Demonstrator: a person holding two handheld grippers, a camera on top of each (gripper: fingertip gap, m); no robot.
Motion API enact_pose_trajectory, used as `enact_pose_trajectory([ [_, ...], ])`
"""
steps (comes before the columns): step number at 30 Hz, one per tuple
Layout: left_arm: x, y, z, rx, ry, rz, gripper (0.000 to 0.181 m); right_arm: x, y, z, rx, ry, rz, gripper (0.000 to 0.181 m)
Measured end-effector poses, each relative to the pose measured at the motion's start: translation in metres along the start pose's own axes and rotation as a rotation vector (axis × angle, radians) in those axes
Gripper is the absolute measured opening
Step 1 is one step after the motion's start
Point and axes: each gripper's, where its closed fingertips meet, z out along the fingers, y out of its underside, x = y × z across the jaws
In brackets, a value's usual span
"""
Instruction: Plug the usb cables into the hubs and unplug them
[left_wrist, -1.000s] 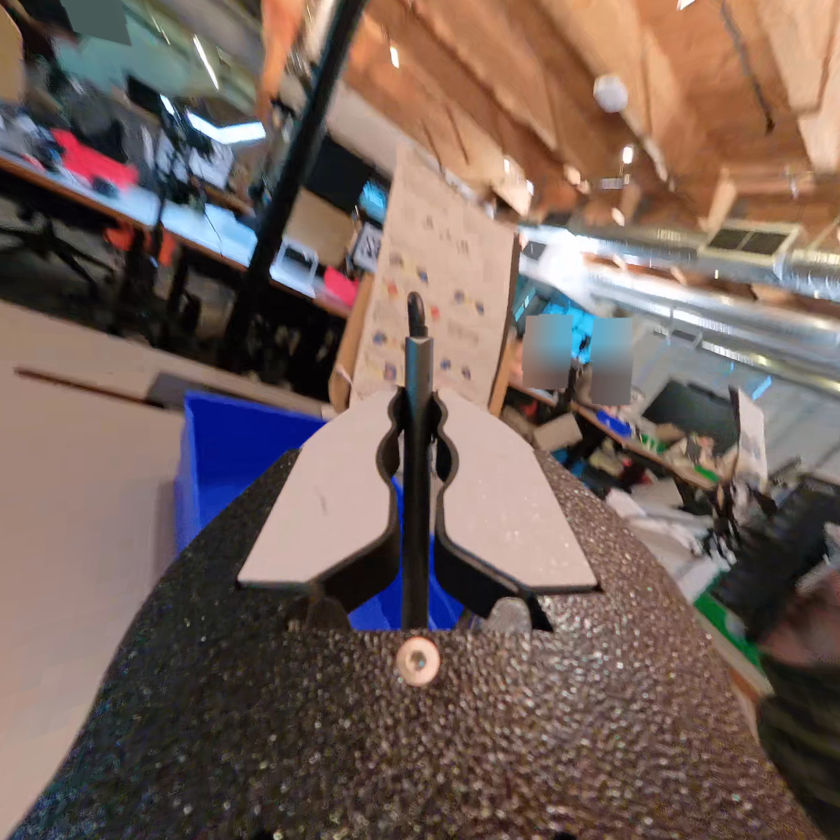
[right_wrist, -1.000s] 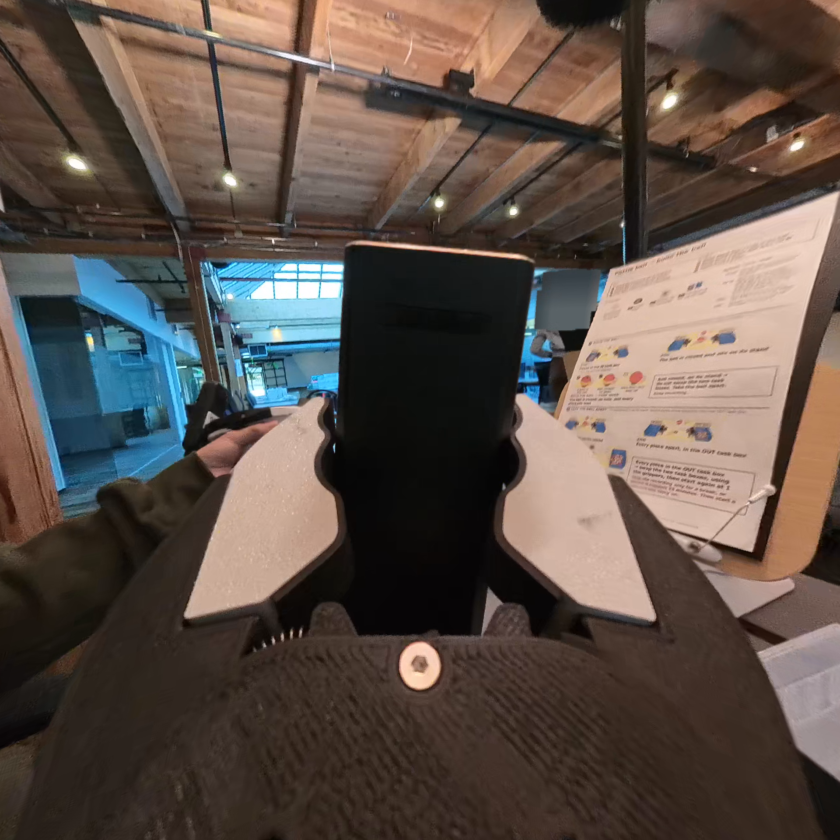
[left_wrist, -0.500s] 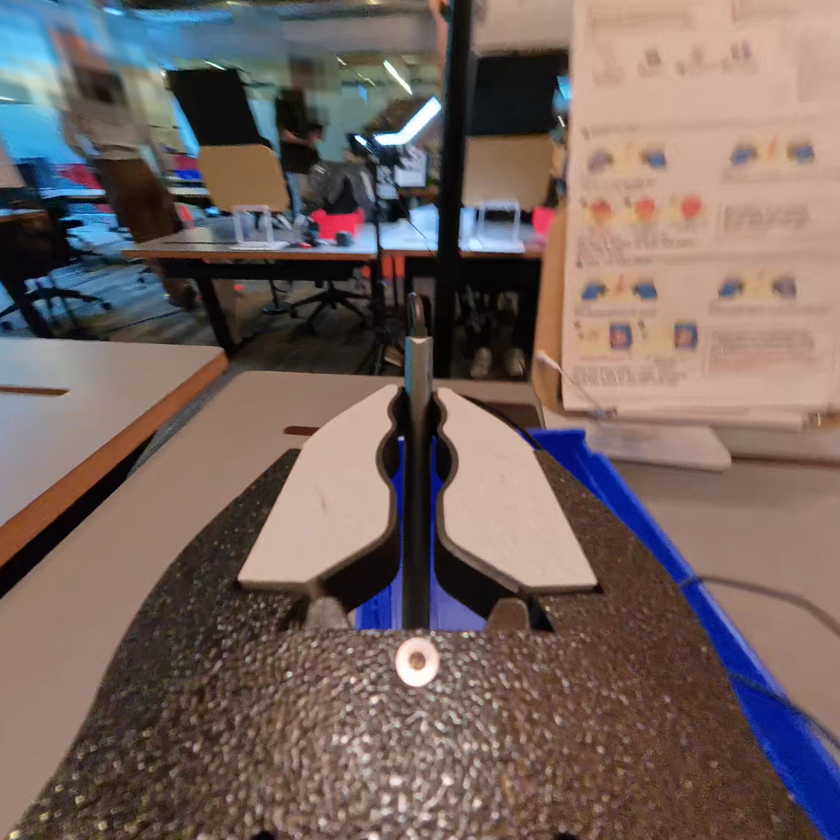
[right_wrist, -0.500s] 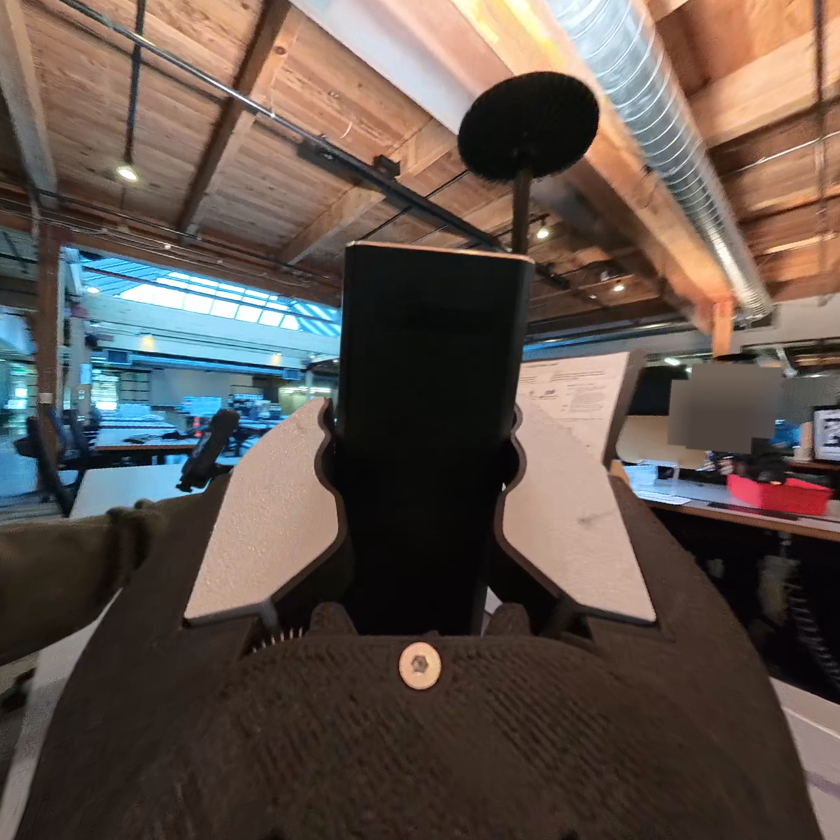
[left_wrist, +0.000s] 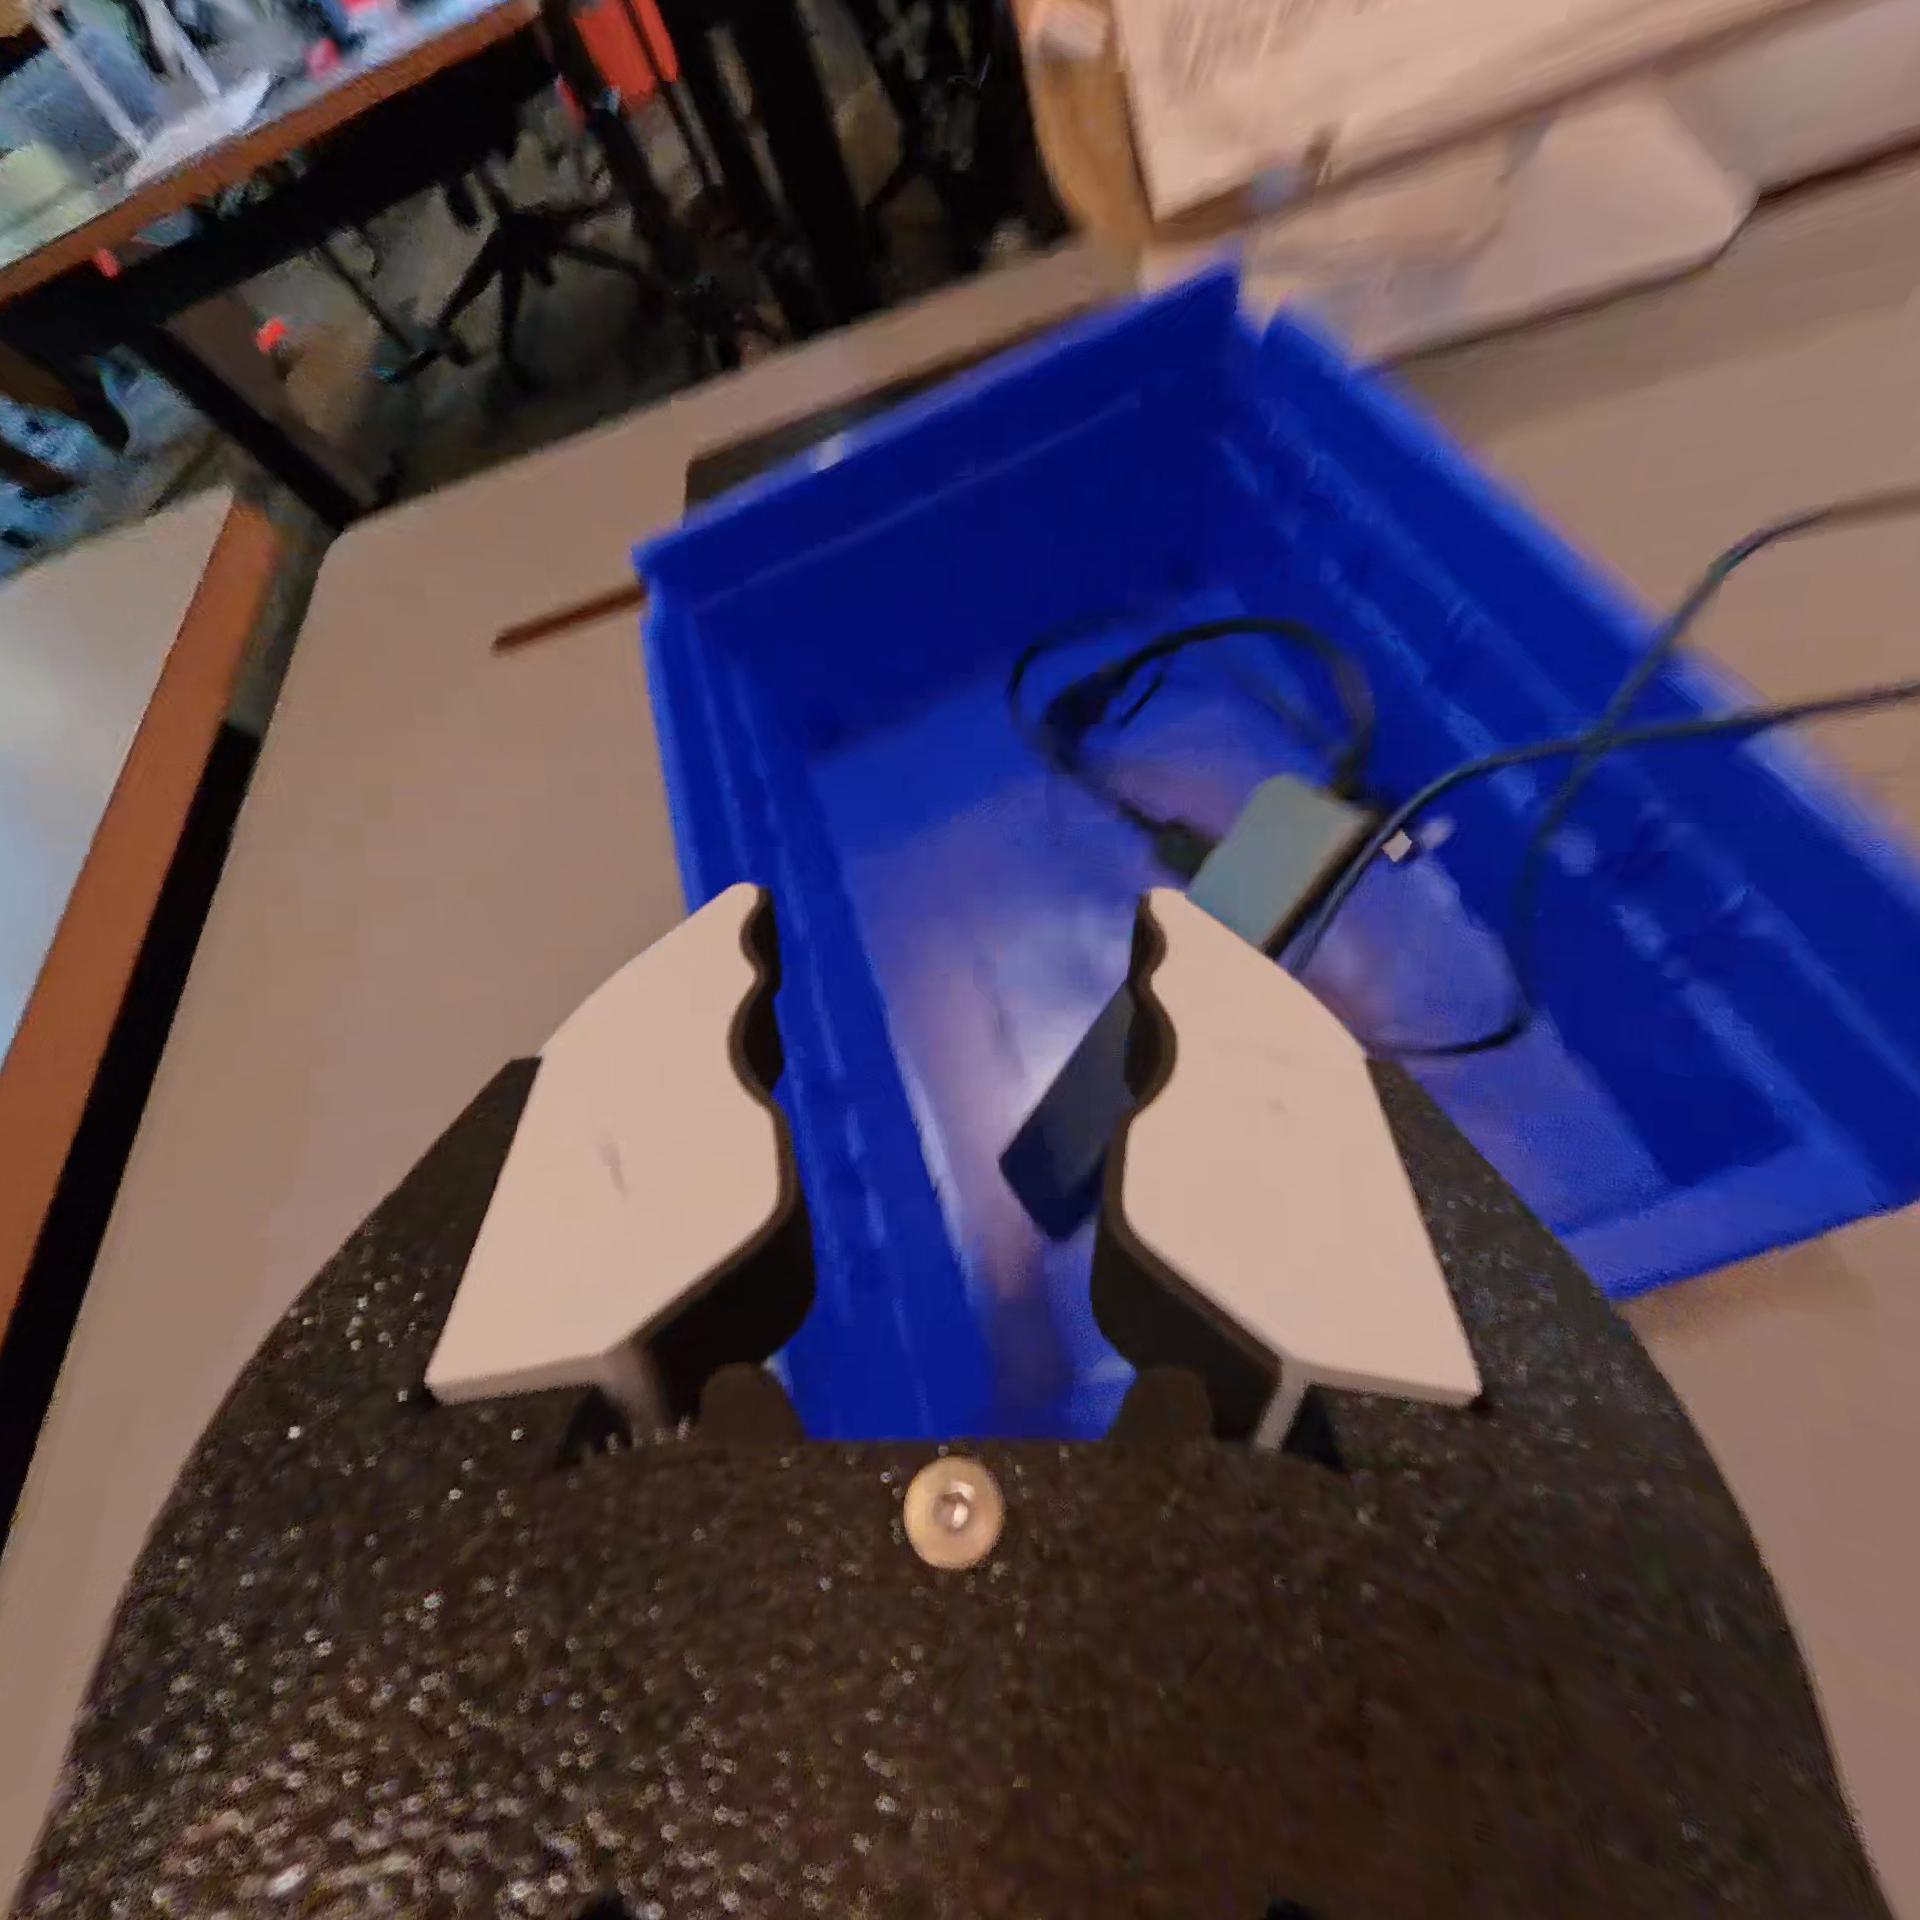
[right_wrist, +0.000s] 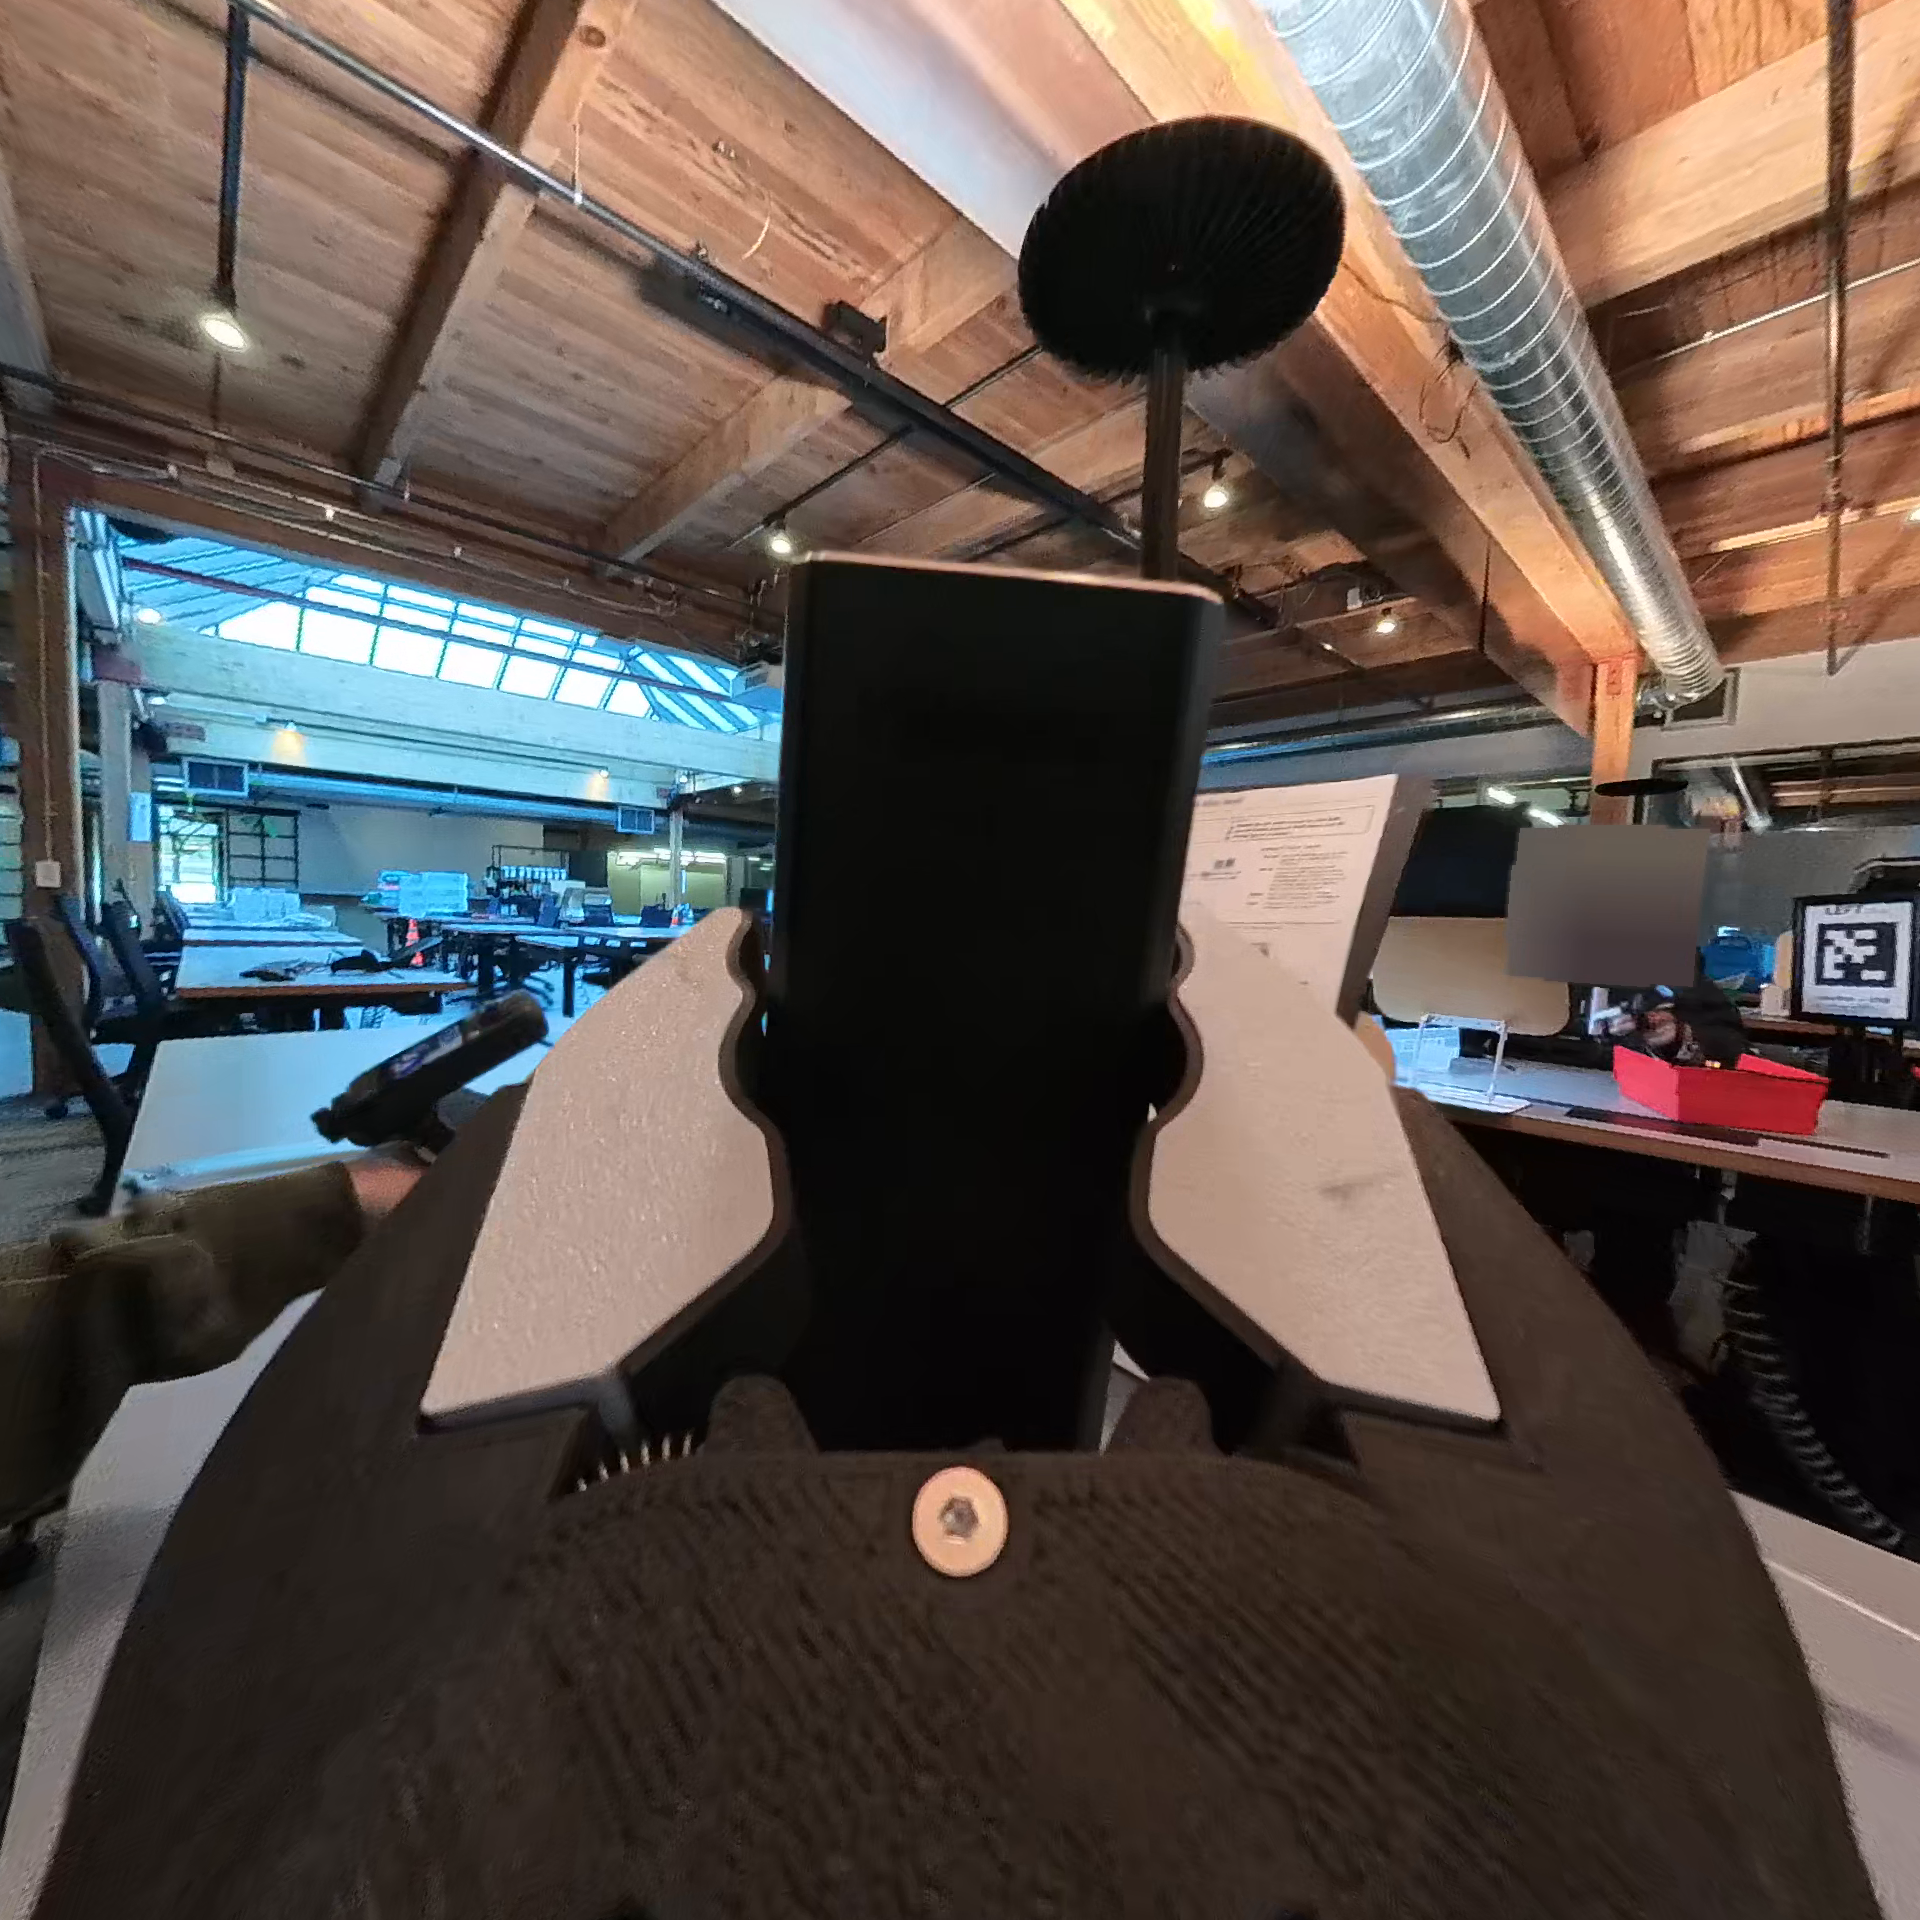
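Note:
In the left wrist view my left gripper (left_wrist: 951, 914) is open above a blue bin (left_wrist: 727, 790). A dark flat hub (left_wrist: 1070, 1122) sits tilted in the bin beside my right finger, free of both fingers. I cannot tell if it rests on the floor of the bin. A grey hub (left_wrist: 1278, 862) lies farther in with black cables (left_wrist: 1195, 644) looped around it and trailing over the right wall. In the right wrist view my right gripper (right_wrist: 961, 935) is shut on a black hub (right_wrist: 987, 883) held upright, pointing at the ceiling.
The bin stands on a grey table (left_wrist: 416, 831) whose left edge (left_wrist: 114, 883) has an orange trim. A white stand with a paper sheet (left_wrist: 1455, 135) is behind the bin. In the right wrist view a sleeved arm (right_wrist: 156, 1320) reaches in at the left. Spacing between my two grippers at the tips: around 55 cm.
My left gripper tipped down from the room to the blue bin and opened, letting go of the thin dark hub. My right gripper kept its grip and turned a little.

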Motion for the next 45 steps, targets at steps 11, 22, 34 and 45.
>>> enact_pose_trajectory([
  [11,-0.078,0.052,0.015,-0.13,-0.302,0.174,0.007,-0.03,0.023,0.01,-0.078,-0.046,0.012,0.072],
  [22,-0.115,0.073,0.046,-0.121,-0.123,-0.073,0.022,-0.044,0.036,0.009,-0.138,-0.06,-0.012,0.072],
  [34,-0.178,0.085,0.032,-0.052,-0.199,-0.396,0.017,-0.043,0.049,0.013,-0.156,-0.063,0.024,0.072],
  [45,-0.01,0.009,0.025,0.09,0.393,0.253,0.071,-0.052,0.061,0.024,-0.181,-0.113,0.024,0.072],
])
